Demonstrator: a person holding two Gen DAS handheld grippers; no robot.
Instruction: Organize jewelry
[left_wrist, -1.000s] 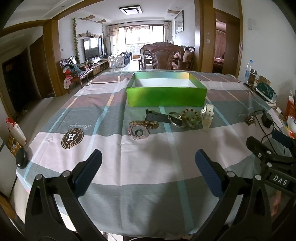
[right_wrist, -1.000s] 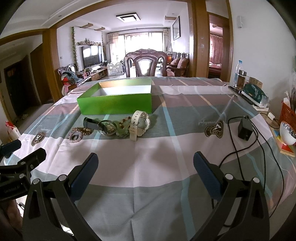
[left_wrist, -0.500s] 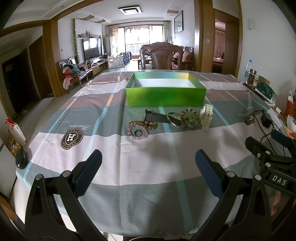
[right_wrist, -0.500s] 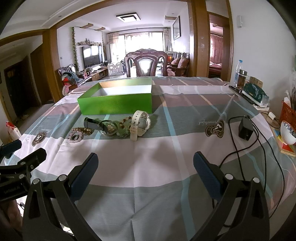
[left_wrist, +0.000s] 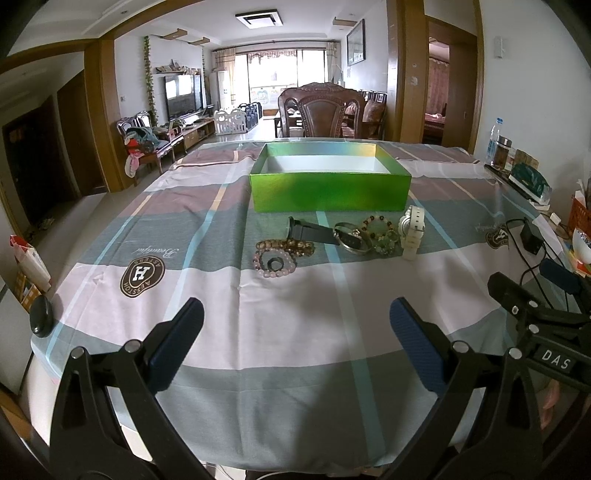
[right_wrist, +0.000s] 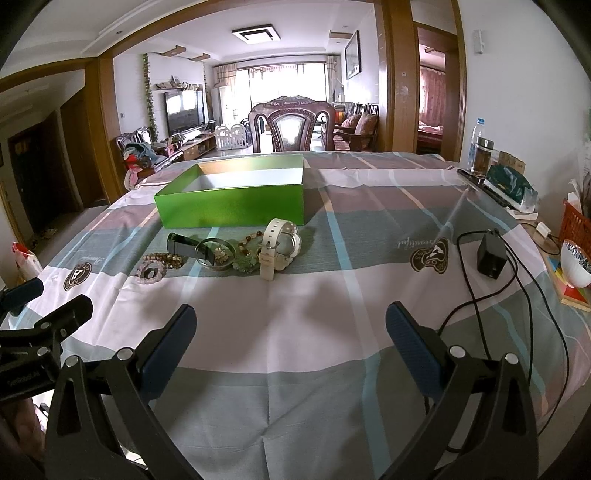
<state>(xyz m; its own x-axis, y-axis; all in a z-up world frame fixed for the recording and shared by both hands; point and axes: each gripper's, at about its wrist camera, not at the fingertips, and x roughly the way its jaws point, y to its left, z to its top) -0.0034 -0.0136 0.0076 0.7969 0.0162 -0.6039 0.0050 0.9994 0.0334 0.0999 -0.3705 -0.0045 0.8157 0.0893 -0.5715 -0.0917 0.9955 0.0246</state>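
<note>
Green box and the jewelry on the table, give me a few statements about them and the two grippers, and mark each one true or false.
1. The green box is open on top, with no jewelry visible inside. True.
2. The white watch lies inside the box. False: it lies on the tablecloth in front of the box.
3. Both the left gripper and the right gripper are open and hold nothing. True.
4. The pink bracelet is at the right end of the jewelry row. False: it is at the left end; the white watch is at the right end.
5. The black watch is clamped in the left gripper. False: it lies on the tablecloth, untouched.
</note>
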